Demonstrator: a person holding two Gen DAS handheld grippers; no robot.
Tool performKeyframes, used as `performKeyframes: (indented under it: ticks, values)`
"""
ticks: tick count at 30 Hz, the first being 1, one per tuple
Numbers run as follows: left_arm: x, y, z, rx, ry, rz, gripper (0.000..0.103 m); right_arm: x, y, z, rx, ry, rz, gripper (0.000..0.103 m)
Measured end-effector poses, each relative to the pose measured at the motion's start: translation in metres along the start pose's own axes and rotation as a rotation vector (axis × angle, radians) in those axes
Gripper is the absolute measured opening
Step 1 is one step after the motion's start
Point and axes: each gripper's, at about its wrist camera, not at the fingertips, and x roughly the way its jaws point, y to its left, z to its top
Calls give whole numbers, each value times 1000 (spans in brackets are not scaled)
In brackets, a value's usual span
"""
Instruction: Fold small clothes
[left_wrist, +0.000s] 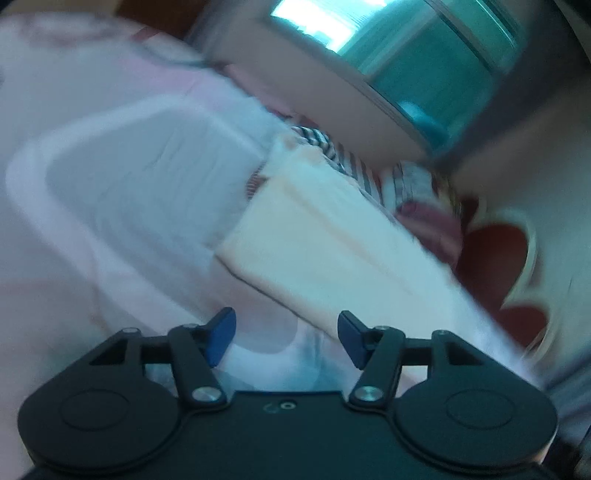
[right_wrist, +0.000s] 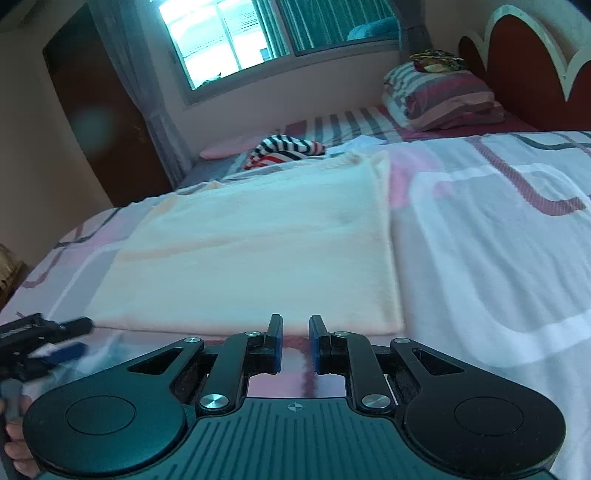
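Cream cloth (right_wrist: 255, 254) lies flat on the bed (right_wrist: 498, 258), folded into a rough rectangle, near edge just ahead of the right gripper (right_wrist: 295, 343). It looks like a thin knit or cotton: light, limp, no stiffness. It should drape and sag the moment a corner lifts, and stacked layers will likely slide on each other. Not fragile. The bedsheet under it is soft too, so a low pinch risks catching the sheet along with the cloth.

Best hold, as a judgement: pinch at the 2 near corners or along the near hem, all layers together, 1 gripper per corner, then carry the edge over to the far side. A mid-edge grab would let the corners droop and skew the fold.

Right gripper: jaws nearly together with a narrow gap, nothing in it; they sit just short of the near hem, not touching it.

Left gripper (left_wrist: 286, 338): jaws apart, nothing between them. The left wrist view is badly motion-blurred; the cloth (left_wrist: 332, 254) runs diagonally ahead of it. In the right wrist view it shows at the cloth's near left corner (right_wrist: 55, 345).

Striped garment (right_wrist: 286, 147) lies crumpled beyond the cloth, apart from it.

No brand, label or readable writing in either view.
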Motion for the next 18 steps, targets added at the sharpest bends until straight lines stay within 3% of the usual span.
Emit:
performKeyframes:
  ticks: [4, 14, 18]
  values:
    - [17, 6, 10, -128, -12, -73, 75, 11, 14, 10, -12, -28, 21, 15]
    - [51, -16, 13, -176, -146, -12, 72, 64, 32, 35, -1, -63, 68, 15]
    - [55, -18, 15, -257, -178, 8, 67, 83, 35, 43, 11, -67, 83, 15]
